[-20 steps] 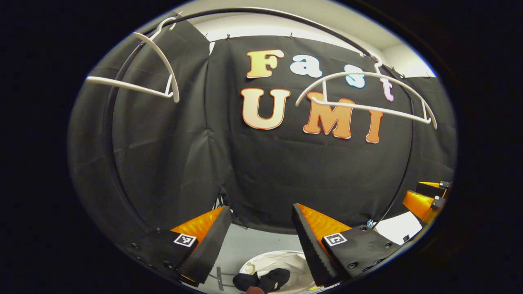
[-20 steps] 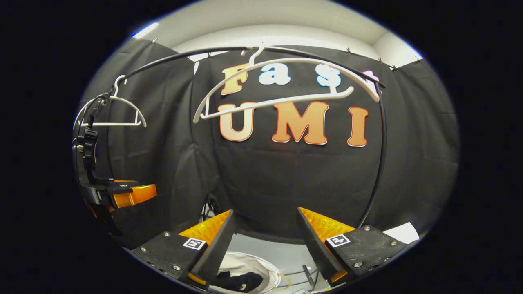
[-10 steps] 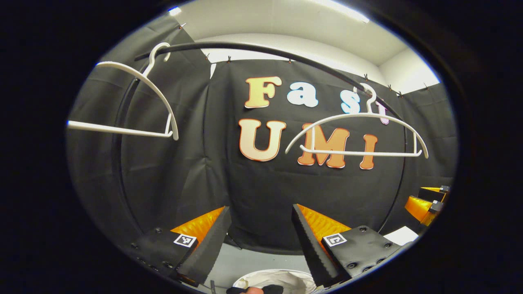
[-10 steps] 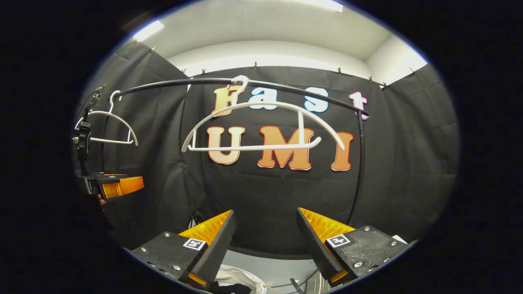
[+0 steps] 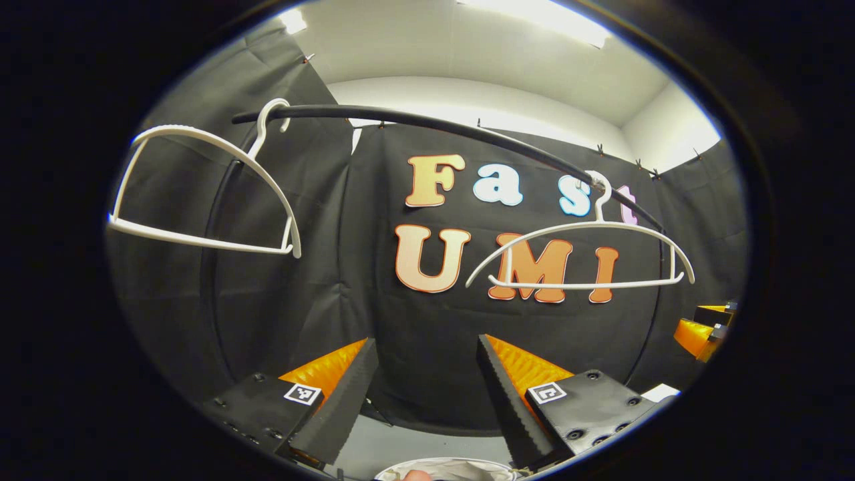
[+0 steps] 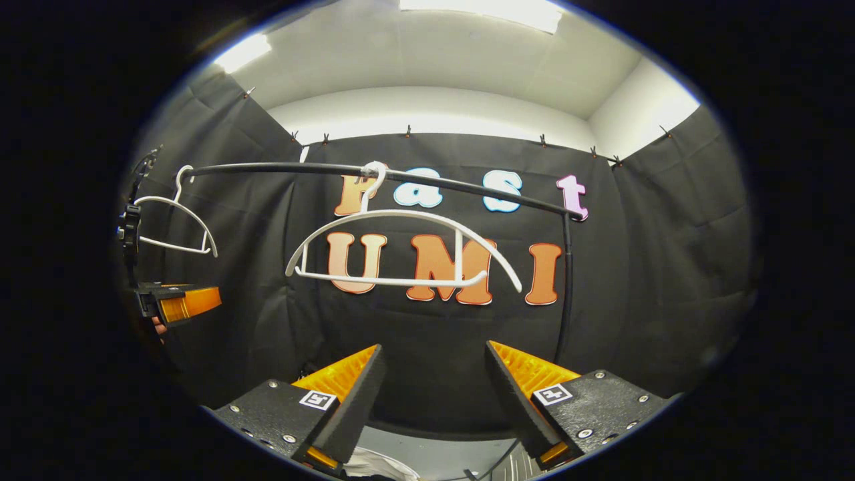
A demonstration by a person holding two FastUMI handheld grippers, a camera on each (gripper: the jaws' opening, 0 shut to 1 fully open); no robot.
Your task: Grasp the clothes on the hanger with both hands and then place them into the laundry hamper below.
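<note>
Two bare white hangers hang on a black rail (image 5: 434, 123). In the left gripper view one hanger (image 5: 200, 242) is at upper left and the other hanger (image 5: 581, 286) at right. My left gripper (image 5: 424, 394) is open below them, holding nothing. The white hamper rim (image 5: 461, 466) peeks between its fingers at the bottom edge. In the right gripper view the nearer hanger (image 6: 387, 280) hangs straight ahead, above my open, empty right gripper (image 6: 434, 401). A strip of the hamper (image 6: 371, 462) lies under its left finger.
The rail's upright post (image 6: 566, 280) stands right of the nearer hanger. The far hanger (image 6: 172, 246) hangs at the rail's left end, above the left gripper (image 6: 177, 304). The right gripper (image 5: 701, 331) sits at the far right edge.
Both views have tilted upward: the hangers and rail sank lower in view, more ceiling shows. The hamper with the dark garment inside slid out at the bottom. Both grippers stayed open.
</note>
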